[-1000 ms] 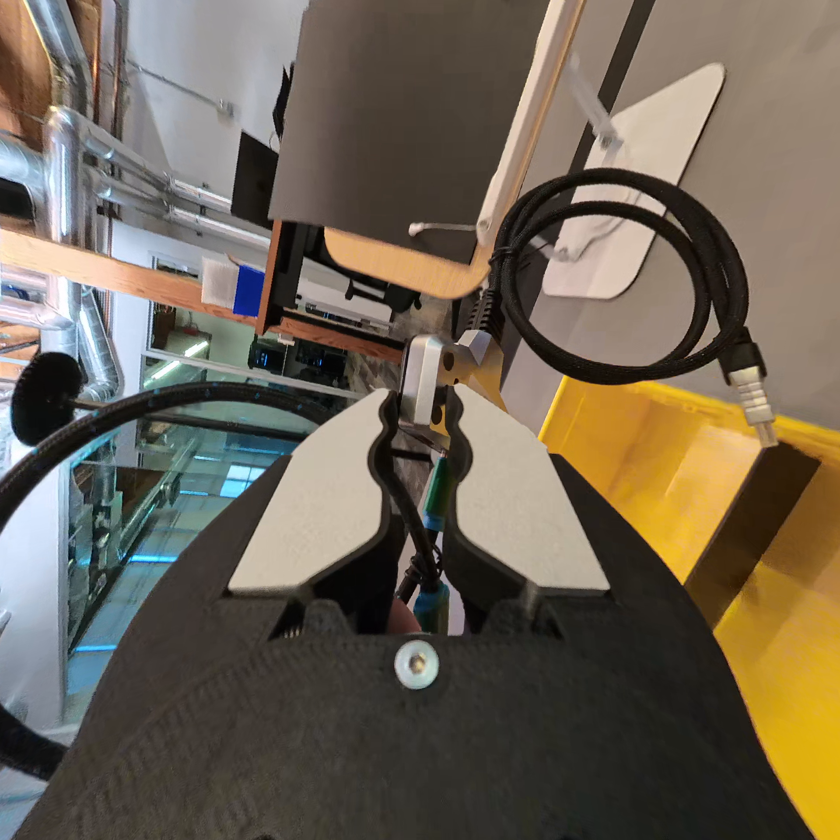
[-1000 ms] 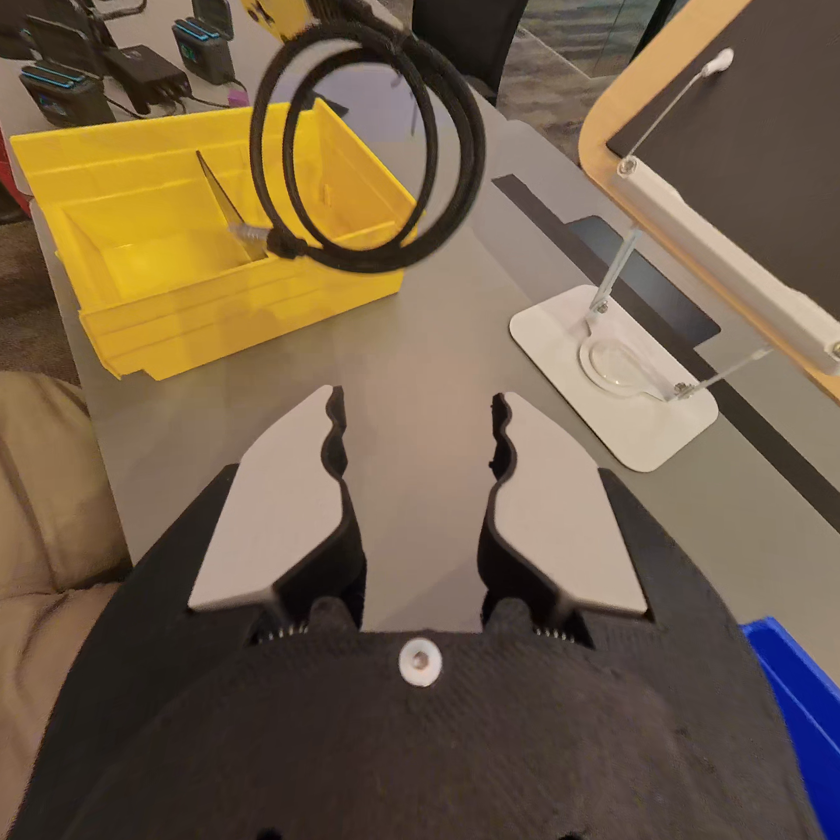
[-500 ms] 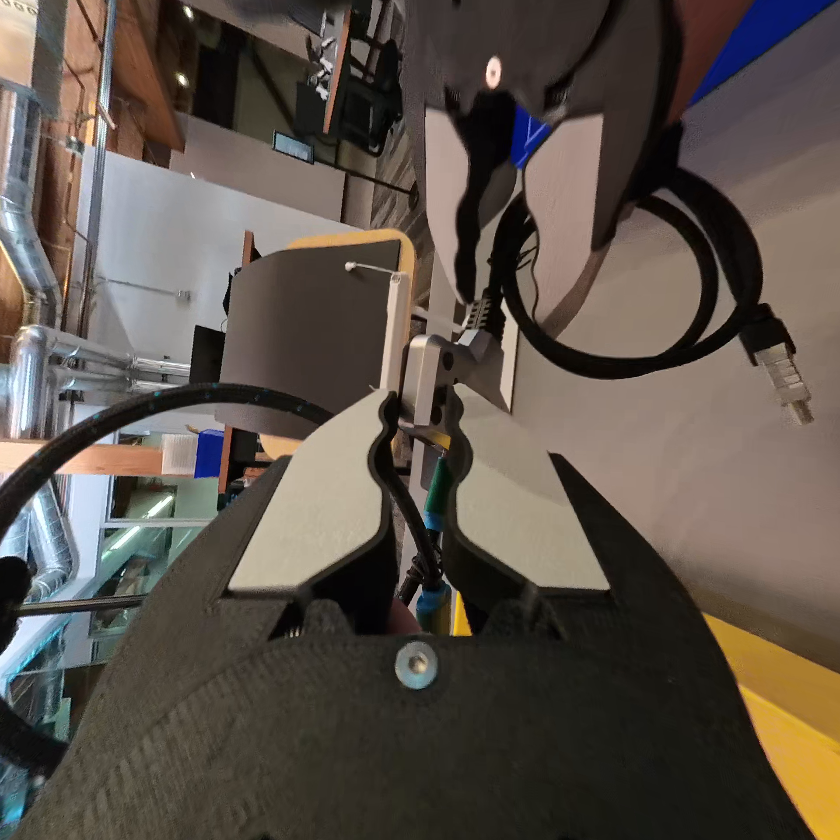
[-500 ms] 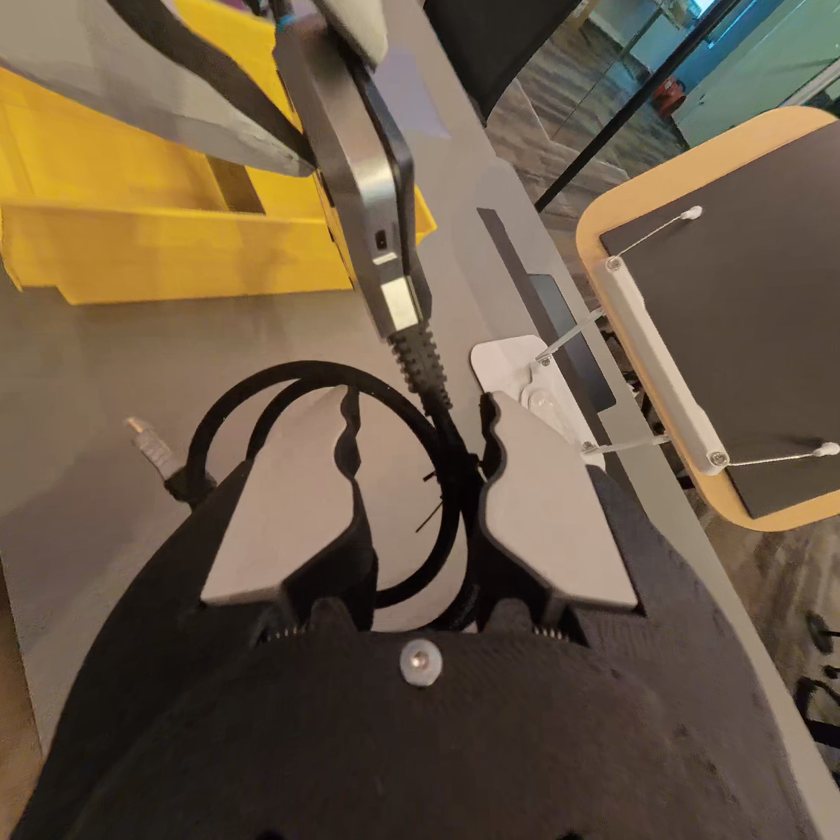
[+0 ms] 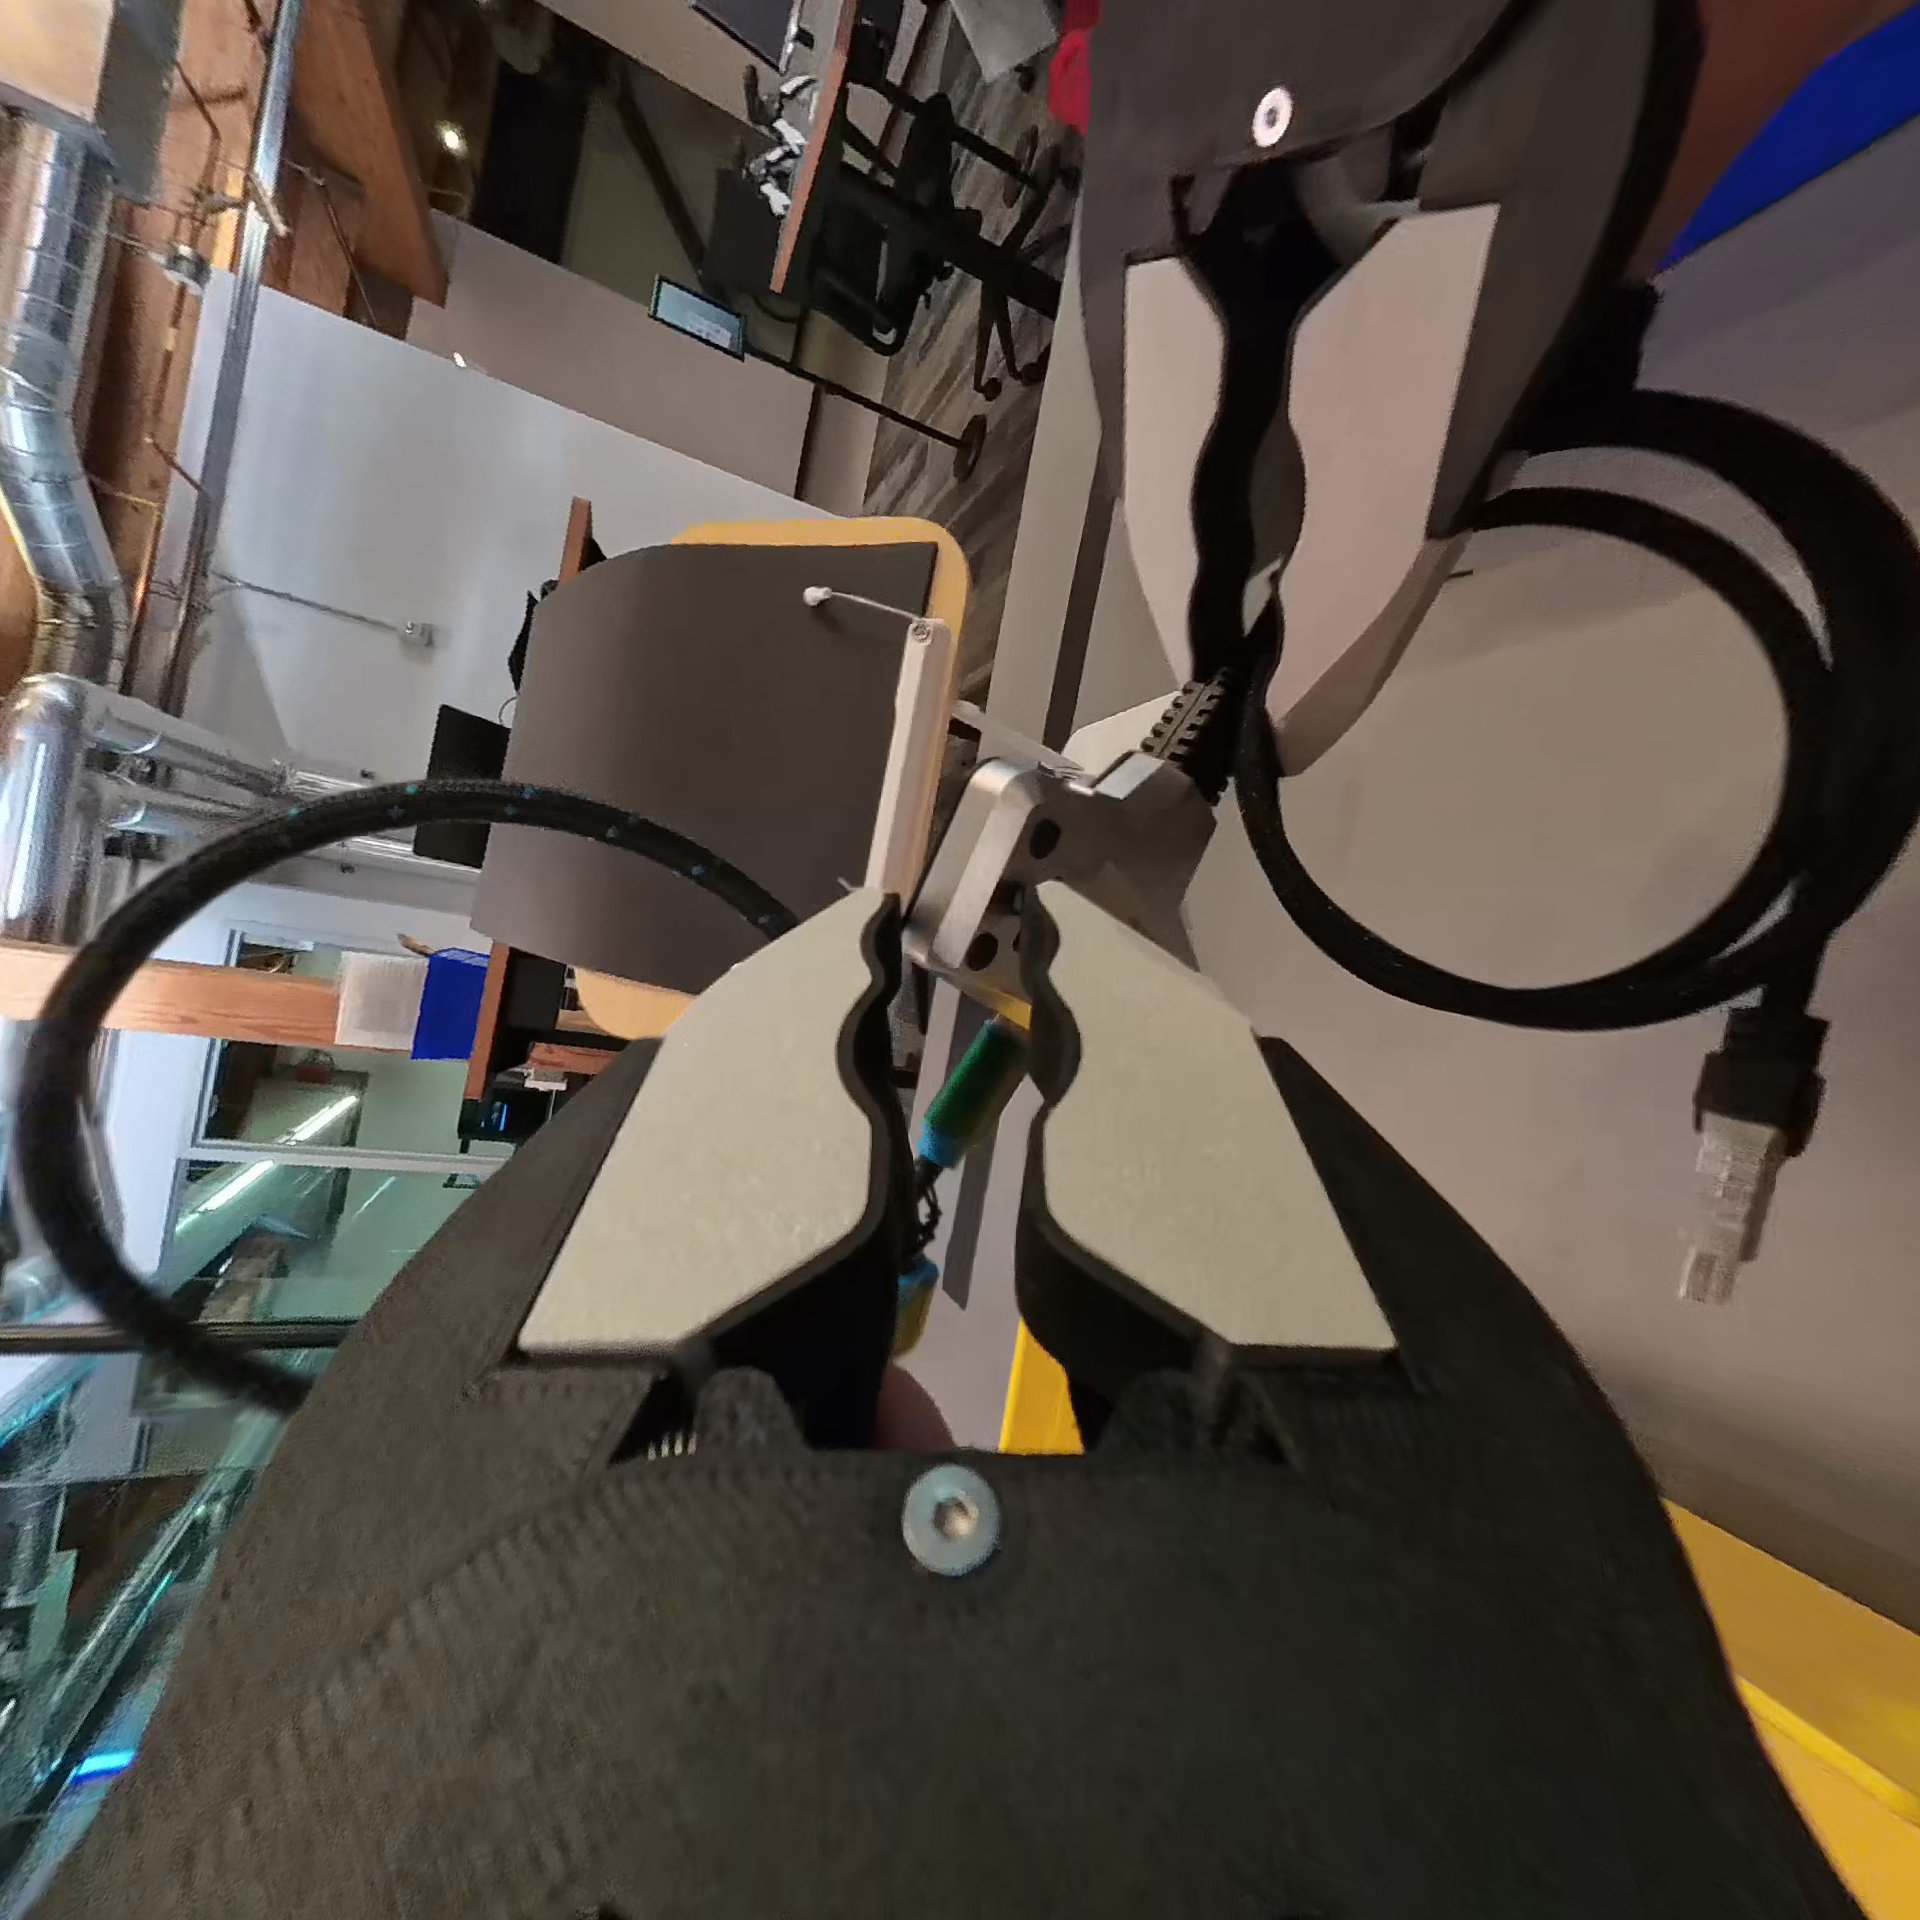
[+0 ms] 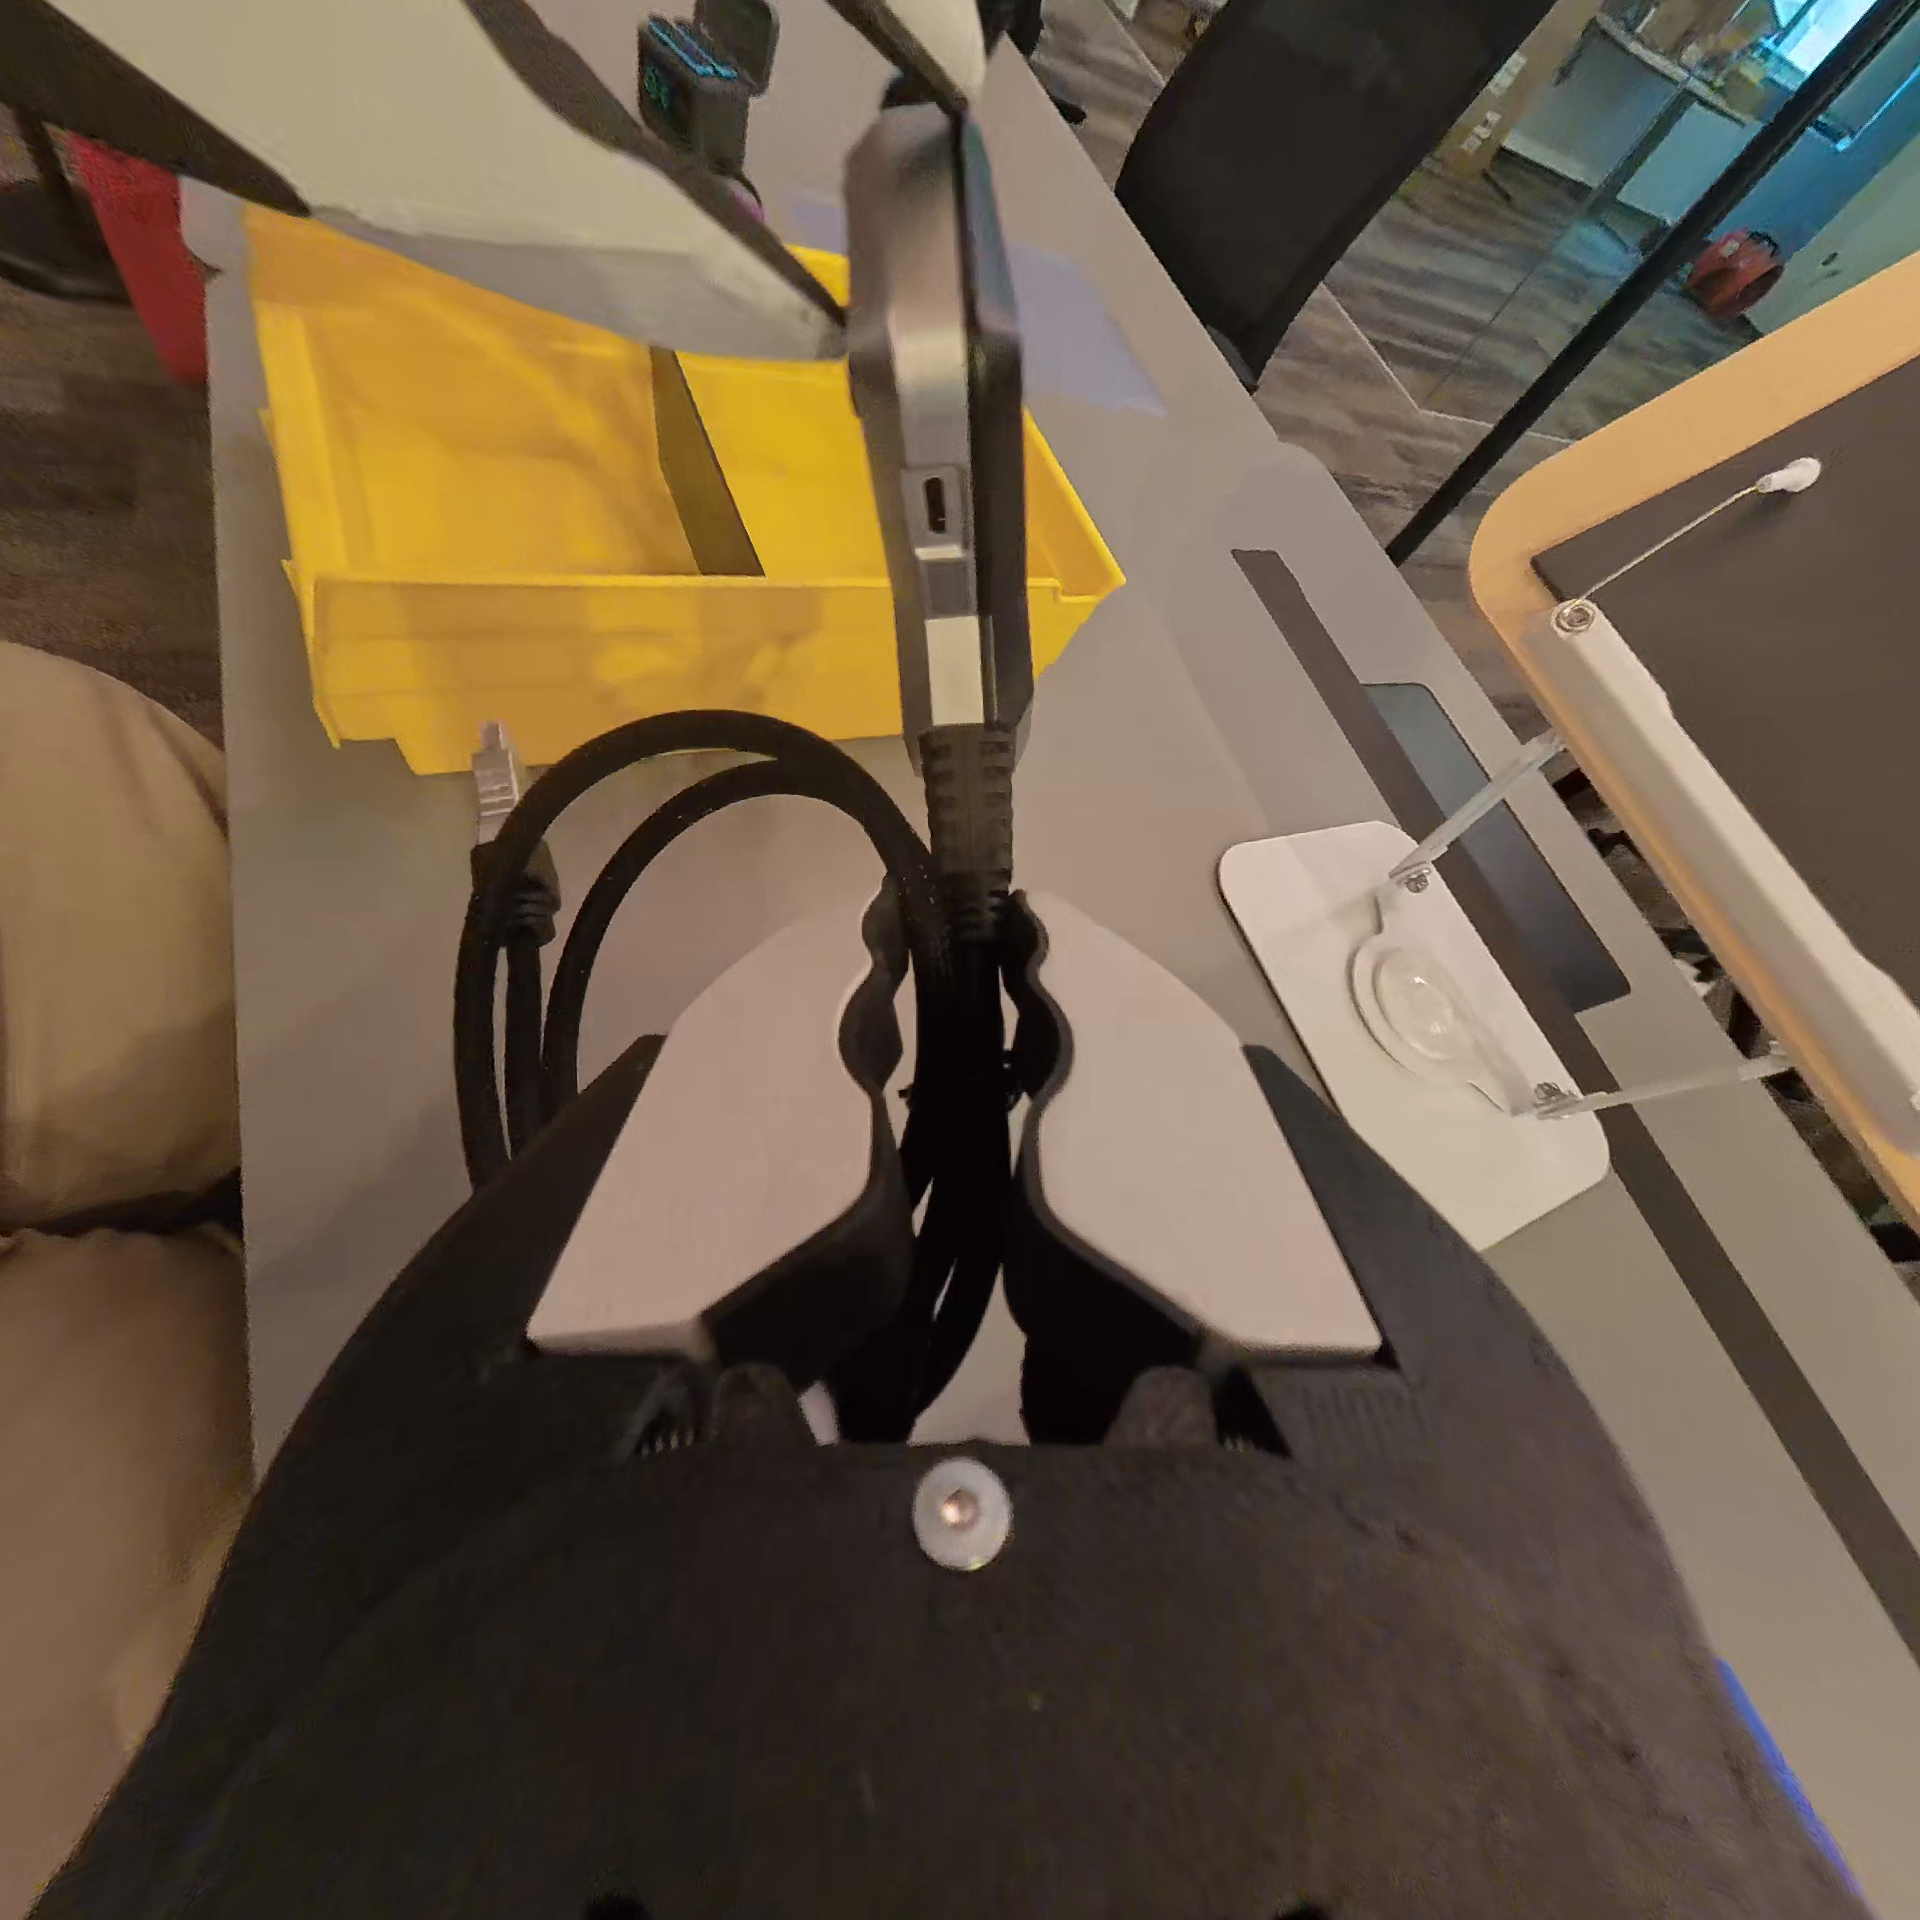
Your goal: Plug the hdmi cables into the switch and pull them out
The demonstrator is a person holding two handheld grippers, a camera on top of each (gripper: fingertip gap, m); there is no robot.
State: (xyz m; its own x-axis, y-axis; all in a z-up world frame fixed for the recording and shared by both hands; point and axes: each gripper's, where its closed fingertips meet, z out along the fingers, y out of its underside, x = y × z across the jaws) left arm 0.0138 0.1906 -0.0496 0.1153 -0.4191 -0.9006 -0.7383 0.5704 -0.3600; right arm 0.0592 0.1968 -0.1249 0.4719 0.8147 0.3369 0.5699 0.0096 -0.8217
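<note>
My left gripper [image 5: 961, 925] is shut on a slim grey metal switch [image 5: 987, 862] and holds it in the air, turned on its side. A black cable's ribbed plug [image 5: 1195, 717] sits in the switch's far end. In the right wrist view the switch [image 6: 940, 416] hangs above my right gripper [image 6: 956, 914], which is shut on the black cable [image 6: 966, 831] just below that plug. The cable's coil [image 6: 644, 790] and clear-tipped free end [image 6: 497, 774] hang left. A second braided cable [image 5: 208, 883] with a green plug [image 5: 966, 1091] runs back between my left fingers.
A yellow divided bin [image 6: 499, 540] sits on the grey table [image 6: 1195, 644] behind the switch. A white stand base [image 6: 1455, 1122] holding a tilted dark board [image 6: 1787, 665] is at the right. A blue bin corner [image 5: 1849, 135] lies beside my right hand. The tips of one gripper are about 9 centimetres away from the tips of the other.
My right gripper came up from over the table to the switch and closed on the black cable below its plug. My left gripper swung, still holding the switch.
</note>
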